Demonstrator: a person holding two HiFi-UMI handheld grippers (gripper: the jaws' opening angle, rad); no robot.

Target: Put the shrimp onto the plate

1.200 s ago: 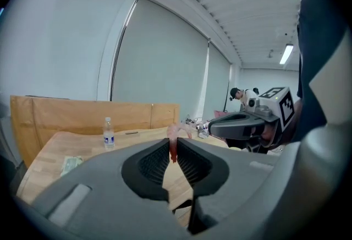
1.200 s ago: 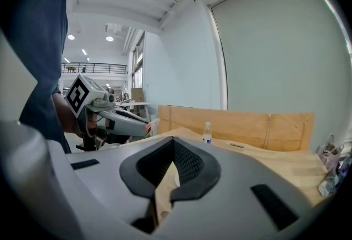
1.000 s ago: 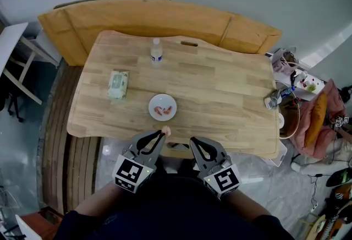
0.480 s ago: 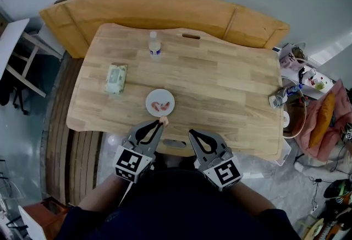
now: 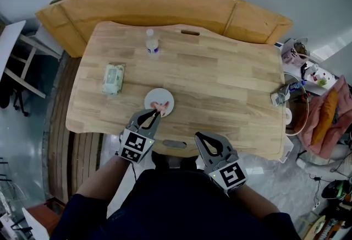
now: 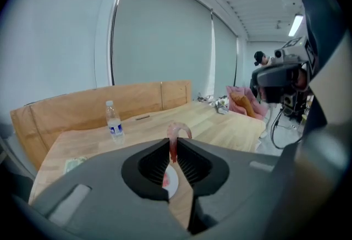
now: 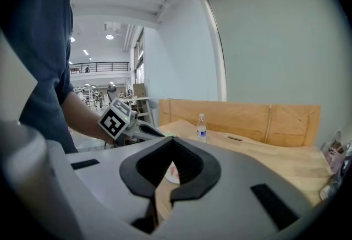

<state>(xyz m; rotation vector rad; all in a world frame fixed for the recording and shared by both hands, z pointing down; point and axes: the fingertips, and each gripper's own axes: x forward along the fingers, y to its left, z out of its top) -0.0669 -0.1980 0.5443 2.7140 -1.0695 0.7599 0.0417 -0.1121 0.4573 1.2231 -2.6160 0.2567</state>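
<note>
**Shrimp pinched over the near edge of the plate, release not yet made**

From the head view we see the left gripper (image 5: pixel 155 116) reaching out over the near side of the surface (image 5: pixel 220 85), its tips at the near rim of the white plate (image 5: pixel 150 98). Pink pieces (image 5: pixel 160 105) already lie on the plate. The right gripper (image 5: pixel 201 137) hangs at the near edge of the surface, to the right and well apart from the plate. A bottle (image 5: pixel 151 44) stands far off and a green packet (image 5: pixel 113 78) lies to the left.

In the left gripper view we find the jaws closed down to a thin slot on the shrimp (image 6: pixel 176 132). Its body is clamped between the pads and its curled end pokes up past the tips. The plate shows below, through the gap.

In the right gripper view the jaws meet at their tips with nothing between them. The plate and the other gripper are visible beyond.

We judge the risks to be these:
- Released now, the shrimp could land on the rim and slide off onto the wood, since the tips sit at the edge and not over the middle
- The soft shrimp may stick to one pad as the jaws part and be carried away
- Coming down too low could nudge or tip the light plate
</note>
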